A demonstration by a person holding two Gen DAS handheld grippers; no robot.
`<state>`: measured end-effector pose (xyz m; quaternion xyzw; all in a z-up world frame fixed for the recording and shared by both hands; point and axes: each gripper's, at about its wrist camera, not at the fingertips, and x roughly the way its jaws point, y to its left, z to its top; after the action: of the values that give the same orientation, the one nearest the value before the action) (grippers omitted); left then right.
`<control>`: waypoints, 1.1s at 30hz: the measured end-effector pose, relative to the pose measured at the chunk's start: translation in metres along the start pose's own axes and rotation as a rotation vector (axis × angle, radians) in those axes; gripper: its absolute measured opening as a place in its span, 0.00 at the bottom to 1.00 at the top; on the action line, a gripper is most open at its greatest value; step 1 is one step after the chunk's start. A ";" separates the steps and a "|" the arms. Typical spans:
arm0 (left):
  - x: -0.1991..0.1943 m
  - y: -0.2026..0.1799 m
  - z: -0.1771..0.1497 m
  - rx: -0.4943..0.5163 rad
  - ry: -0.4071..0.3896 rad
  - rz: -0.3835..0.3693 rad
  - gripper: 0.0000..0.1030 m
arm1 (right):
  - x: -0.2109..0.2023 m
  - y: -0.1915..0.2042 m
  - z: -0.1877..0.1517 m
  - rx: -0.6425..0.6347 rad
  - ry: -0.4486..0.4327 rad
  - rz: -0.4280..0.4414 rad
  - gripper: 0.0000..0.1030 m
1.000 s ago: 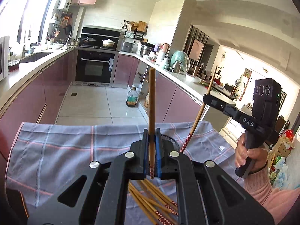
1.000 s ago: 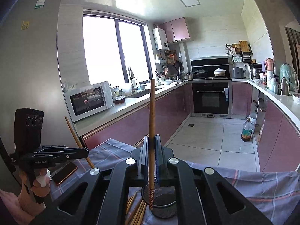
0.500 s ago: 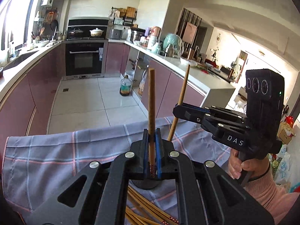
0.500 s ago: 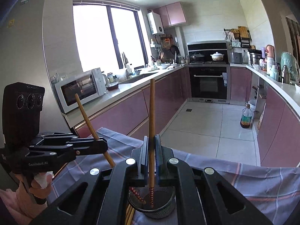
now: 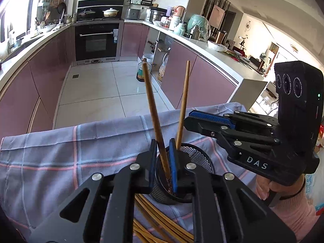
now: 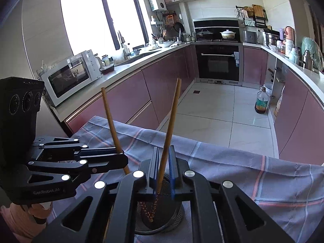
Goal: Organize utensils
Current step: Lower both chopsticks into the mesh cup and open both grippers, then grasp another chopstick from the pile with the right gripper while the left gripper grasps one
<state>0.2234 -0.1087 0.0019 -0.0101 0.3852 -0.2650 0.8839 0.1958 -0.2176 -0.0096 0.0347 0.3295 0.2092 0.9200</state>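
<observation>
- The checked cloth (image 5: 60,162), a soft grey-blue weave crossed by pink and pale lines, spreads beneath and beyond both sets of jaws, rumpled along its far edge.
- The left gripper (image 5: 163,162), matt black plastic with silver screw heads and blue ribbed pads, has just been easing apart; its jaws stand slightly released, with a gap on either side of the stick between them.
- The right gripper (image 6: 163,174), of the same build, has likewise just been opening; its jaws are loosened too, and the stick between them leans free across the gap.
- The mesh cup (image 5: 194,158), a round black wire holder with a solid rim, sits directly below both pairs of jaws.
- The left chopstick (image 5: 154,109), a slim round wooden rod, passes between the left jaws, tilted, its patterned lower tip down inside the cup.
- The right chopstick (image 6: 169,129), matching wood with a red-speckled tip, slants between the right jaws, its tip on the cup's floor.
- The loose chopsticks (image 5: 162,224) lie fanned on the cloth just behind the cup, under the left jaws.
- A hand (image 5: 269,188) in a pink knitted sleeve grips the right gripper's handle.
</observation>
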 end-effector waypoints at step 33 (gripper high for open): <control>-0.038 0.043 -0.180 -0.039 0.039 0.204 0.40 | 0.011 0.097 -0.127 -0.245 0.264 0.180 0.29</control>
<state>0.0984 -0.0204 -0.1085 0.0170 0.4065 -0.1664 0.8982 0.0893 -0.1340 -0.0955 -0.0760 0.4149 0.3318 0.8438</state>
